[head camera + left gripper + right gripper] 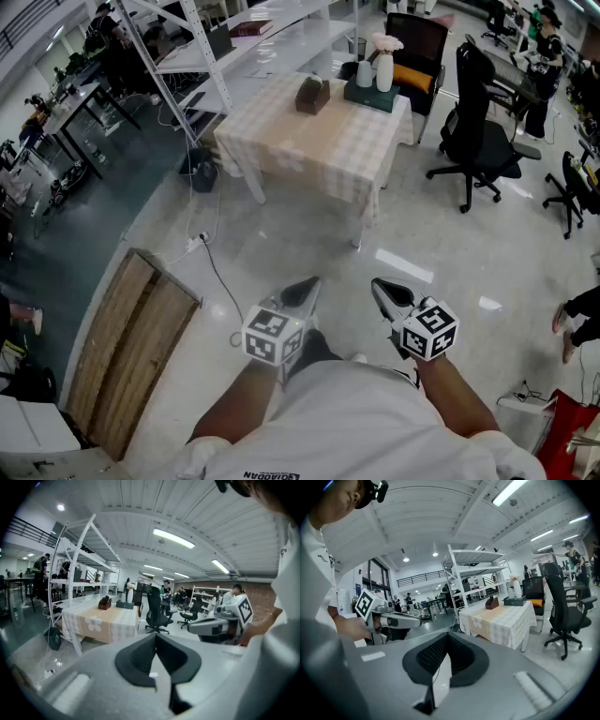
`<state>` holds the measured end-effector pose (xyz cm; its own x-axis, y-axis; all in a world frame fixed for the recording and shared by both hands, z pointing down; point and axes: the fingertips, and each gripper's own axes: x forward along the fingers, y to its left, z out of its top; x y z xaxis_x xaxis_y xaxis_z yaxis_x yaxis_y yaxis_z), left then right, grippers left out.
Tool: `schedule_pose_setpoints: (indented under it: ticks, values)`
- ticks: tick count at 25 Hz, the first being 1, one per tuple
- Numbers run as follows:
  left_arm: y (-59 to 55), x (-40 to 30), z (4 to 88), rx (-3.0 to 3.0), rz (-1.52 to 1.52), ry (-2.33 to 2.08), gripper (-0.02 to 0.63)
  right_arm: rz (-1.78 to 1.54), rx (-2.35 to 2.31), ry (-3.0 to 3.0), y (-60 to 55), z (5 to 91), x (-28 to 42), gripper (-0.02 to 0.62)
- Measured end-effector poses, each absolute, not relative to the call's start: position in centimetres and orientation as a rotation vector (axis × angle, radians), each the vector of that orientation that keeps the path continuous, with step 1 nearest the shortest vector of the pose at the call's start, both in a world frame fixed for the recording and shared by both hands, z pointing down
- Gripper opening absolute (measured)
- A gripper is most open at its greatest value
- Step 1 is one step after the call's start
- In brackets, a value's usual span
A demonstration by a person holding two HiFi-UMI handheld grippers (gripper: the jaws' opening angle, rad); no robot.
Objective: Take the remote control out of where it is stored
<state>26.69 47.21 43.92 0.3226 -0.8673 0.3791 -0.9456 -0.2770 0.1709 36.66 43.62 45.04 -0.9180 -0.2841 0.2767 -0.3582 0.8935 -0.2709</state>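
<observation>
Brown box, likely the remote's store, far ahead on the surface; left hand-held gripper and right hand-held gripper clenched, empty, neither nearer.

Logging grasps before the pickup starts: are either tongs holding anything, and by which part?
Nothing is held: the left tongs and right tongs are both shut and empty.

Glossy pale grey floor all around, a square worktop in checked beige cloth ahead, a black swivel office chair to its right, a white metal shelving rack behind, long ceiling strip lights glowing.
</observation>
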Motion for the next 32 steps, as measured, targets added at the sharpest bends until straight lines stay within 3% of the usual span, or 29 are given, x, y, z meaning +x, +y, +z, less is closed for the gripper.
schedule_pose_setpoints:
  ticks: [32]
  values:
    - [44.8,24.6,43.7,2.255,0.340,-1.580,0.003,0.528,0.485,-2.850,41.8,45.0,33.4,0.006]
